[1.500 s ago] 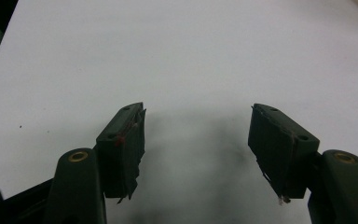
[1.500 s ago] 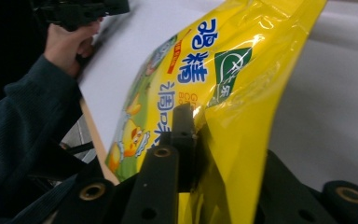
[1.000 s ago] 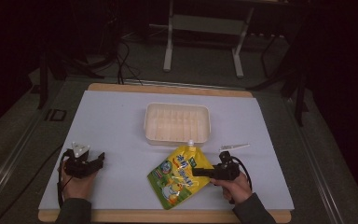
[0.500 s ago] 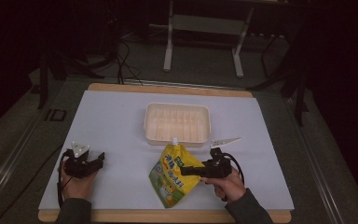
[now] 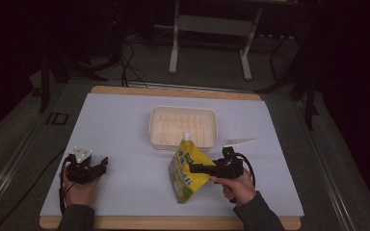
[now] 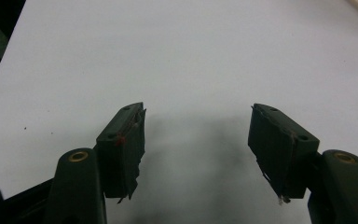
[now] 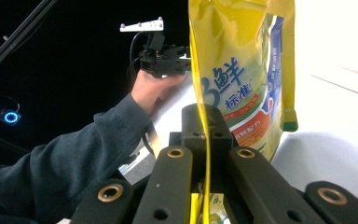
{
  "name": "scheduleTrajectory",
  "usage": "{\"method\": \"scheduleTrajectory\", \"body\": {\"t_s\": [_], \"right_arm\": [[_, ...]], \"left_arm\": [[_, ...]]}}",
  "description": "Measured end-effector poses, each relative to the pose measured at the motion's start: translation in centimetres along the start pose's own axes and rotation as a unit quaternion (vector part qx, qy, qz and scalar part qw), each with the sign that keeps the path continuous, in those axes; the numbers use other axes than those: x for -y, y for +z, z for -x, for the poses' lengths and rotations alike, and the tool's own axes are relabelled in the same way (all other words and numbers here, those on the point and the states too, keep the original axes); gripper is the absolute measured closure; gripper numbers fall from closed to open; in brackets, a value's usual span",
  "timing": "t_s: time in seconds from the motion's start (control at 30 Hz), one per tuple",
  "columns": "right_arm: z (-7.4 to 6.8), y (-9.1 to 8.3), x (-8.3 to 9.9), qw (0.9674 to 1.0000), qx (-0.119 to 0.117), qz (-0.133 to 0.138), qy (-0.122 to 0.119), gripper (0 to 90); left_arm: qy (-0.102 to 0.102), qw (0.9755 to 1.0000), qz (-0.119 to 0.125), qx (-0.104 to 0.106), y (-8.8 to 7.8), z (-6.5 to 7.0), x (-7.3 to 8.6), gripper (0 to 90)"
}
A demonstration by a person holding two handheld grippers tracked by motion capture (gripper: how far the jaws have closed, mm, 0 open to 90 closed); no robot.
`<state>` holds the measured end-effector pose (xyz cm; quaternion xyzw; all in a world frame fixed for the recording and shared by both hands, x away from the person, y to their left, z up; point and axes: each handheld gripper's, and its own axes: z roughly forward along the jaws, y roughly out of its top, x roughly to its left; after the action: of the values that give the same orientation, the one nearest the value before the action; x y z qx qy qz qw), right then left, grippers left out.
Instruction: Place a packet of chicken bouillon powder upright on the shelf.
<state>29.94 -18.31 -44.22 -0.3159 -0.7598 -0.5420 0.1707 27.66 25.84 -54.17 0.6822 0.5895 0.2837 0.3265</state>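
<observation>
My right hand-held gripper (image 5: 192,168) is clamped on the edge of the yellow pouch (image 5: 187,174). In the right gripper view the pouch's side seam (image 7: 204,154) runs straight down between the two closed jaws, with the printed face (image 7: 242,88) hanging to the right of them. From the high view I see the pouch standing tilted at the near middle of the counter (image 5: 125,125), its white cap (image 5: 187,136) up and close to the front wall of the pale plastic tub (image 5: 183,126). My left hand-held gripper (image 5: 102,163) sits low at the near left of the counter, well apart from the pouch. Its jaws stand wide open over bare white surface (image 6: 196,56), holding nothing.
</observation>
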Motion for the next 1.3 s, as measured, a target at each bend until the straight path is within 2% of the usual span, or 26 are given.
{"method": "scheduleTrajectory", "body": {"t_s": [0.33, 1.3], "right_arm": [[-0.1, -0.1, -0.4, 0.9999, 0.009, 0.008, -0.005, 90.0], [-0.8, -1.7, -2.5, 0.9981, 0.041, 0.039, -0.024, 90.0]], "left_arm": [[0.0, 1.0, 0.001, -0.001, 0.0, 0.0, 0.0, 36.0], [-0.001, 1.0, 0.0, -0.001, 0.0, 0.0, 0.0, 36.0]]}}
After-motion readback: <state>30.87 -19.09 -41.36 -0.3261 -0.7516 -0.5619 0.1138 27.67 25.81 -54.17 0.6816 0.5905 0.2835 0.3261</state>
